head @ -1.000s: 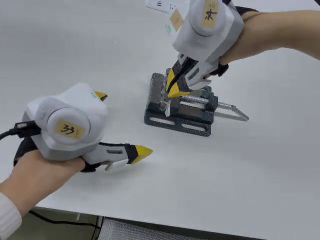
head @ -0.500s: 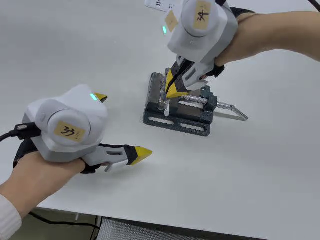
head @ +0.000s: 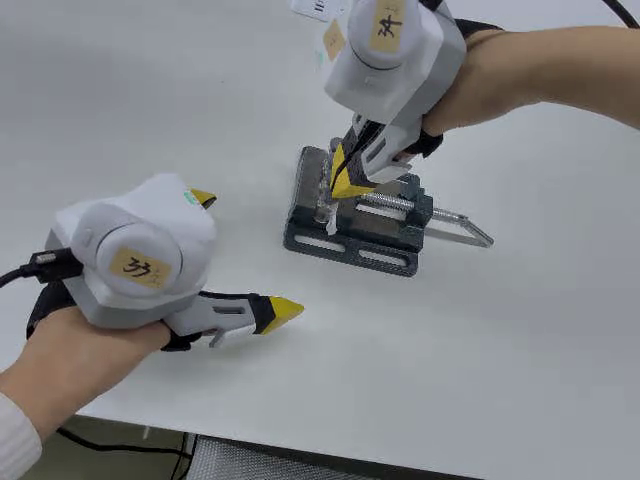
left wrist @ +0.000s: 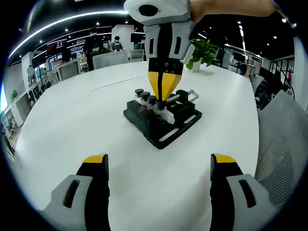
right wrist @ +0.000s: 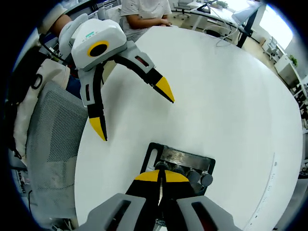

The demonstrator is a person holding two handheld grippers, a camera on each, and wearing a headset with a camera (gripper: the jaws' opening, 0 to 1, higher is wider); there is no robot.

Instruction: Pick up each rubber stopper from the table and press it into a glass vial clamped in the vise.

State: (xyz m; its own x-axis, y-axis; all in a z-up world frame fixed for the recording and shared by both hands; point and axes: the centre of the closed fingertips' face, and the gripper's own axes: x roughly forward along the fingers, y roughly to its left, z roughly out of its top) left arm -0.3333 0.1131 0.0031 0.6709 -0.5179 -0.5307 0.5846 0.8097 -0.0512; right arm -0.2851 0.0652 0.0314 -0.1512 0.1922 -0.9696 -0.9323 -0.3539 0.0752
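Observation:
A dark metal vise [head: 350, 250] stands on the white table with a row of small glass vials [head: 325, 208] clamped in it. My right gripper [head: 345, 181] points down with its yellow tips shut together on top of the nearest vial; whatever lies under the tips is hidden. The left gripper view shows the vise [left wrist: 163, 130], dark-stoppered vials [left wrist: 143, 96] and the right gripper [left wrist: 164, 85] above them. My left gripper [head: 243, 252] hovers open and holds nothing, to the left of the vise. The right gripper view looks down its shut right gripper [right wrist: 161, 176] at the vise [right wrist: 185, 158].
The vise's screw handle [head: 465, 225] sticks out to the right. The table's front edge [head: 300, 445] runs close below my left hand. A paper [head: 318, 8] lies at the far edge. A potted plant [left wrist: 202, 50] stands beyond the vise.
The right gripper's body has leaned a little to the left while its tips stay on the vials. The left gripper has kept its place.

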